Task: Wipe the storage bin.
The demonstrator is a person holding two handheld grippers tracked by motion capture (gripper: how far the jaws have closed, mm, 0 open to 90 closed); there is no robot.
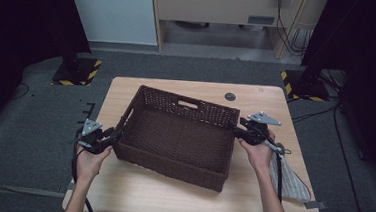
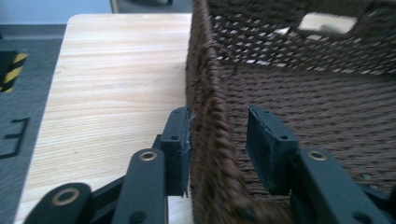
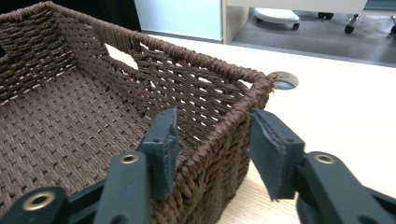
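The basket (image 1: pixel 178 138), dark brown and woven, sits near the middle of the table (image 1: pixel 130 192), turned a little askew to the table's edges.

At the basket's left wall is the left gripper (image 1: pixel 115 137), held in the person's left hand (image 1: pixel 91 162). In the left gripper view its jaws straddle that wall (image 2: pixel 208 154): the outer pad (image 2: pixel 180 149) lies against the weave, while the inner pad (image 2: pixel 268 149) stands clear of it inside the basket, so the wall is between the jaws but not pinched.

The far wall of the basket has a handle slot (image 1: pixel 188 104). Beyond the basket's far right corner a round grommet (image 1: pixel 230 96) is set in the table.

At the basket's right wall, near its far corner, is the right gripper (image 1: pixel 236 131), in the right hand (image 1: pixel 259 153). In the right gripper view its jaws straddle the rim (image 3: pixel 224 126), one pad (image 3: pixel 164 149) inside the basket, the other (image 3: pixel 273 154) outside and apart from the weave; the jaws are released.

Right of the basket, past the right hand, a striped cloth (image 1: pixel 291 181) lies at the table's edge.
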